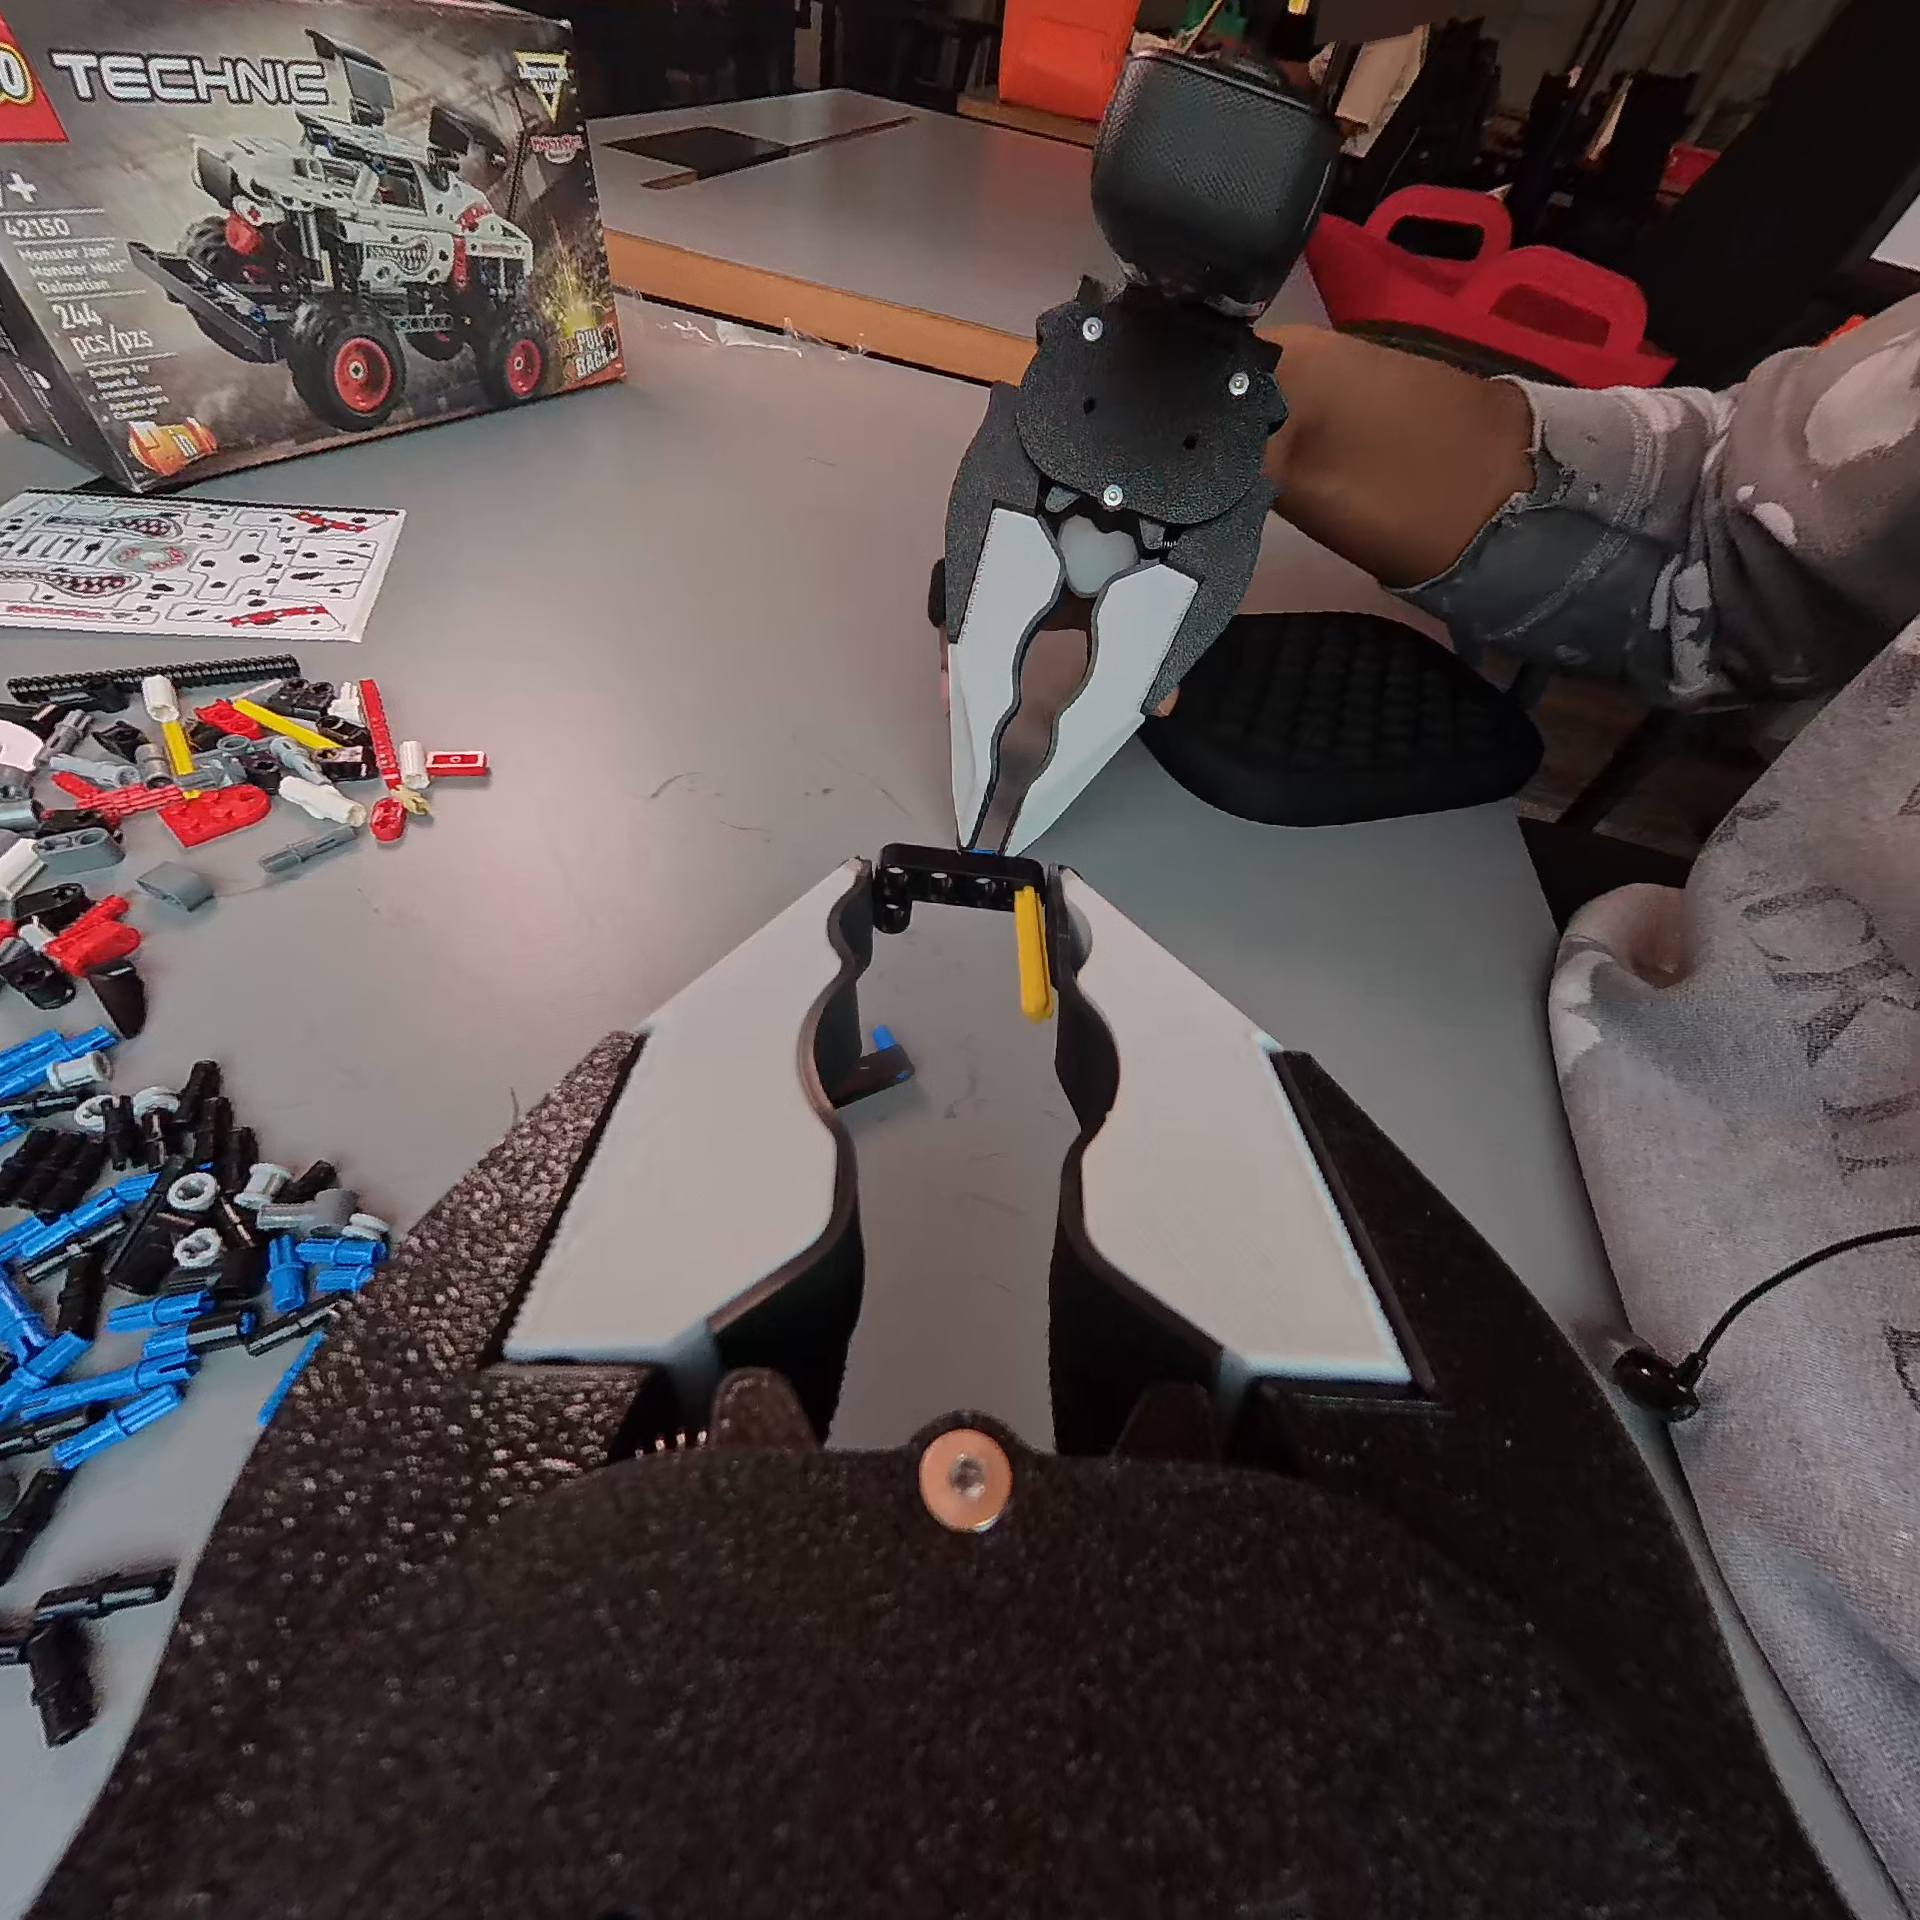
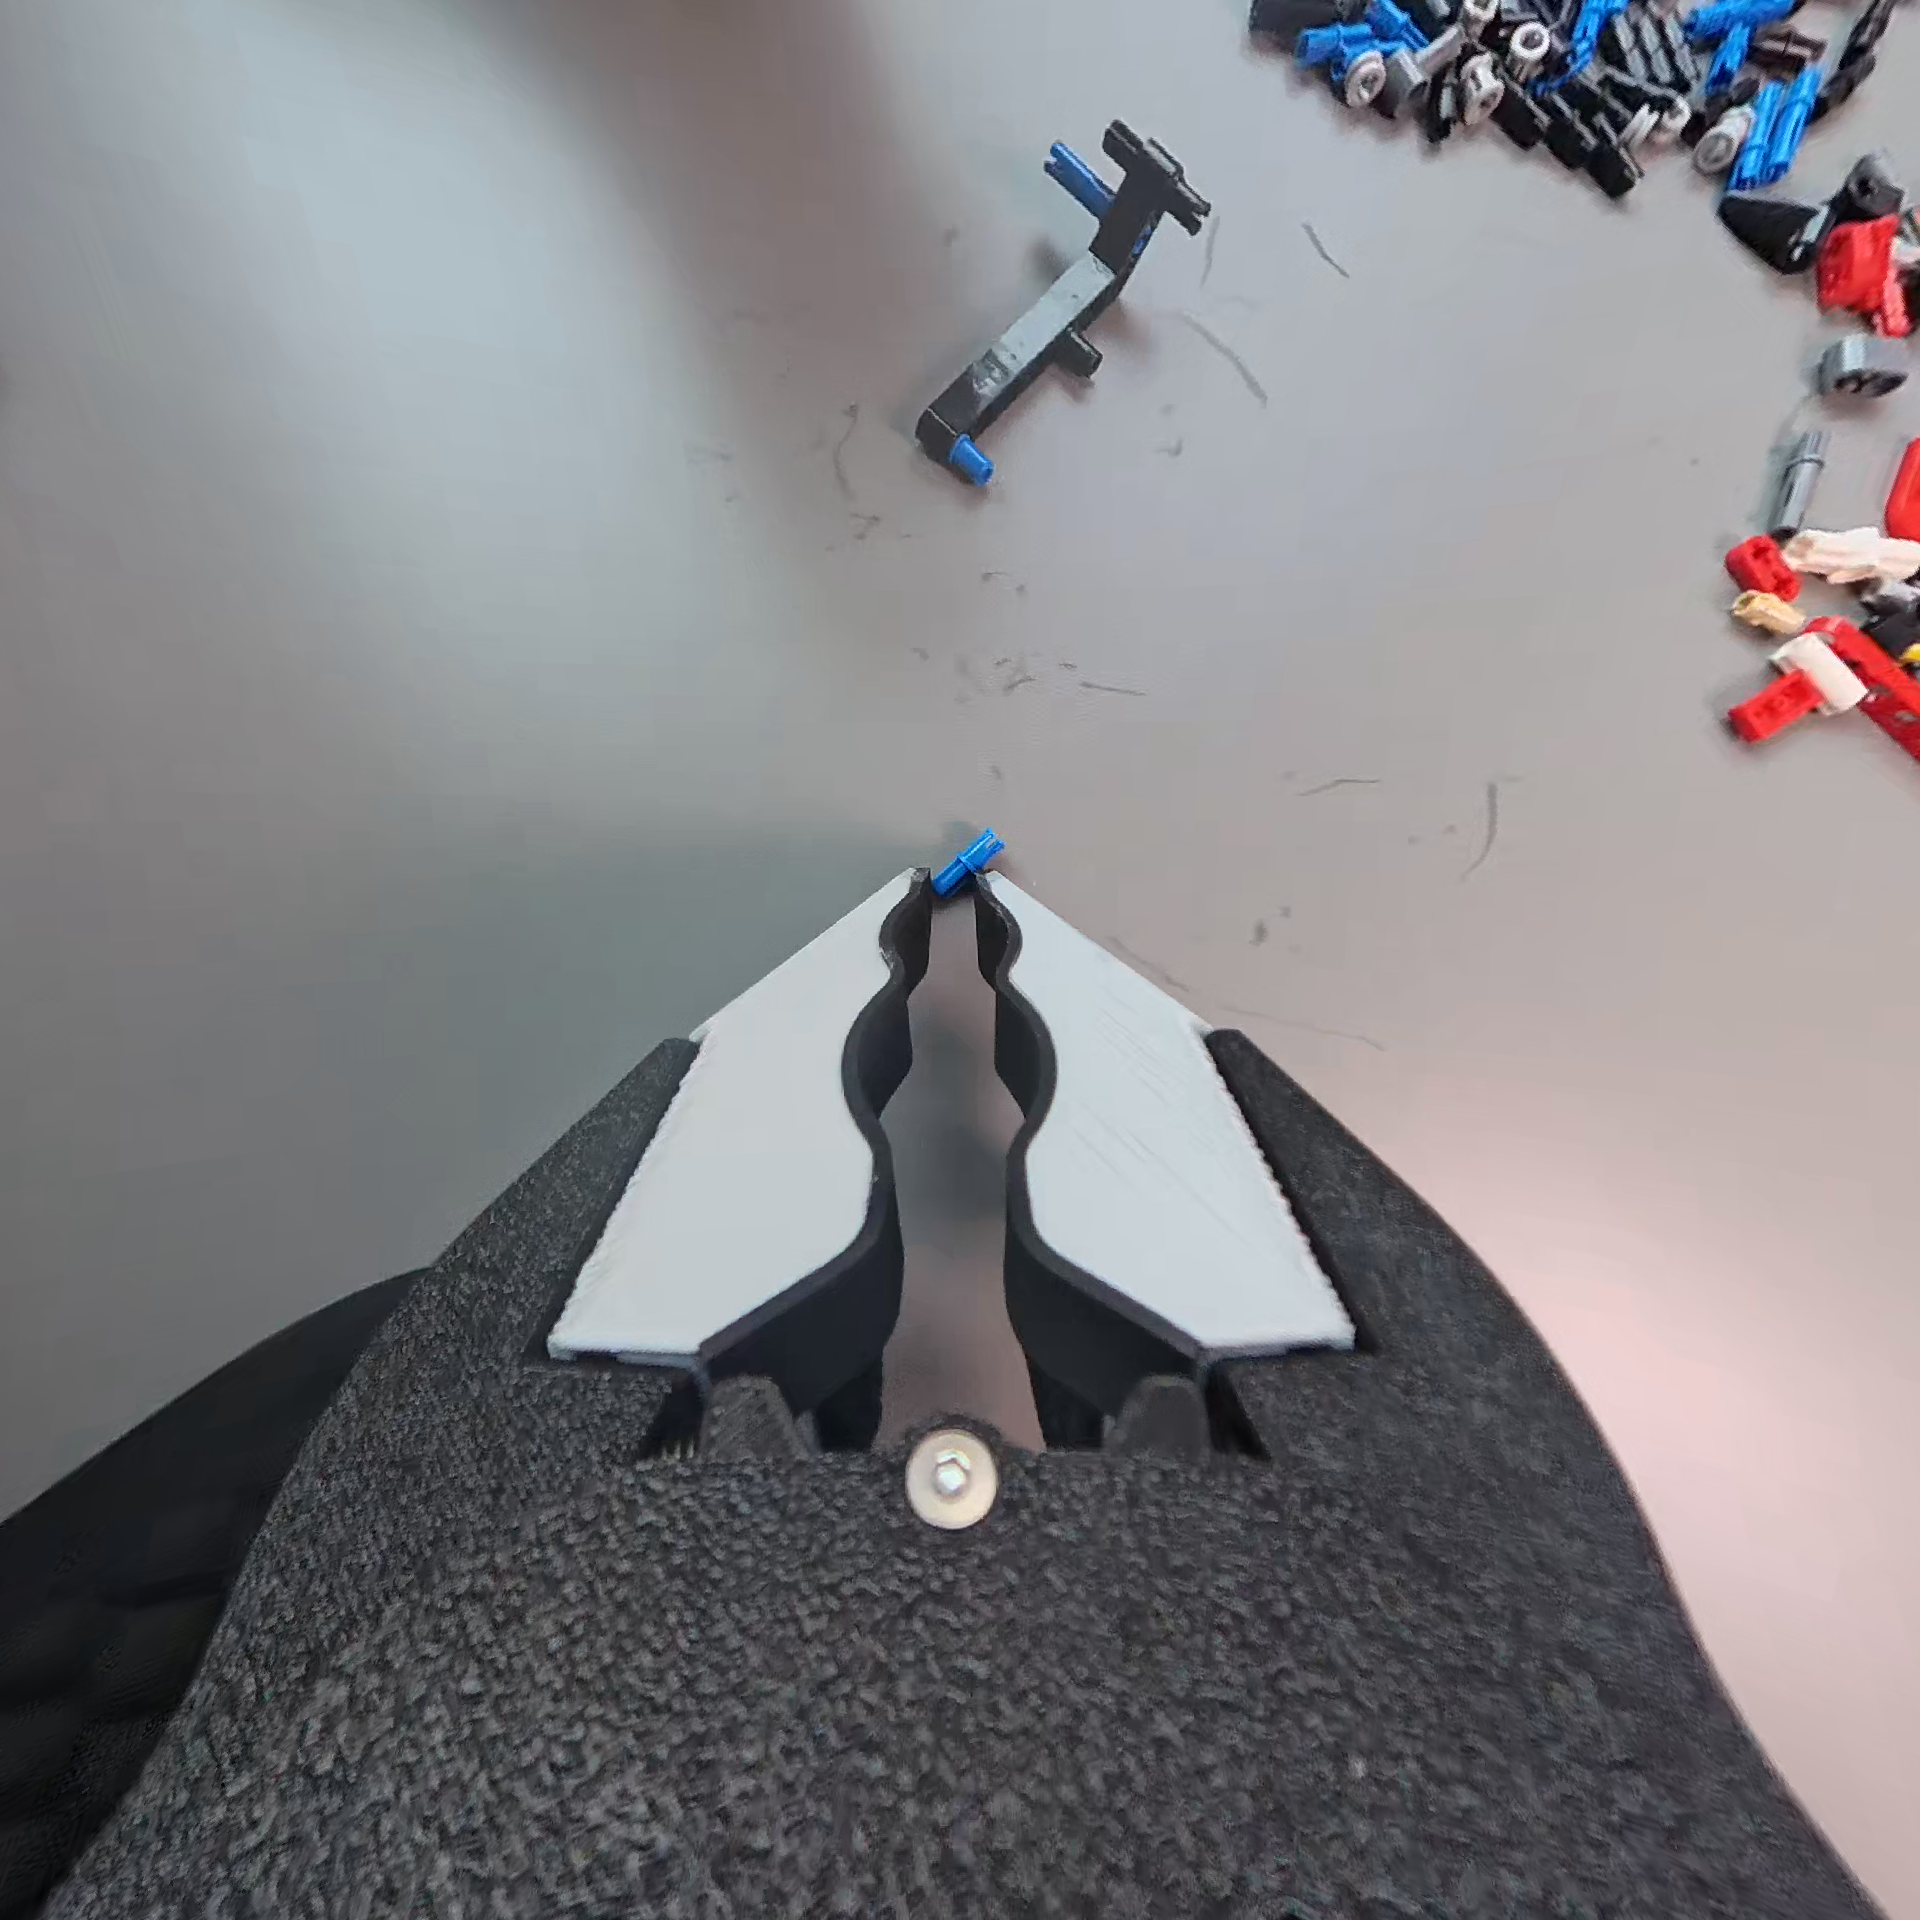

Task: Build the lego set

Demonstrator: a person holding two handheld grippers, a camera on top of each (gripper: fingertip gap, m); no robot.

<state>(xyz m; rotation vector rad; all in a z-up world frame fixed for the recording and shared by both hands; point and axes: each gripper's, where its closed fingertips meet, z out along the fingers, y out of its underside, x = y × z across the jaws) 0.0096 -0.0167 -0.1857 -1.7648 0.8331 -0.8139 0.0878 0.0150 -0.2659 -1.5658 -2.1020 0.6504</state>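
Note:
My left gripper (image 1: 958, 881) is shut on a black beam frame (image 1: 961, 883) held across its fingertips. A yellow axle (image 1: 1031, 951) hangs from the frame's right end, and a black arm with a blue pin (image 1: 881, 1049) reaches down on its left. My right gripper (image 2: 954, 878) is shut on a small blue pin (image 2: 964, 860). In the left wrist view the right gripper (image 1: 987, 831) points down, its tips with the pin at the frame's top edge. In the right wrist view a black part with blue pins (image 2: 1060, 301) lies on the table ahead.
Loose red, yellow, grey and black parts (image 1: 239, 758) and a heap of blue and black pins (image 1: 135, 1236) lie left on the grey table (image 1: 623, 831). The set's box (image 1: 301, 229) and a sticker sheet (image 1: 187, 561) sit at the far left. A black chair (image 1: 1340, 717) and a sleeve (image 1: 1683, 499) are on the right. Across from one pair of fingers to the other is roughly 12 centimetres.

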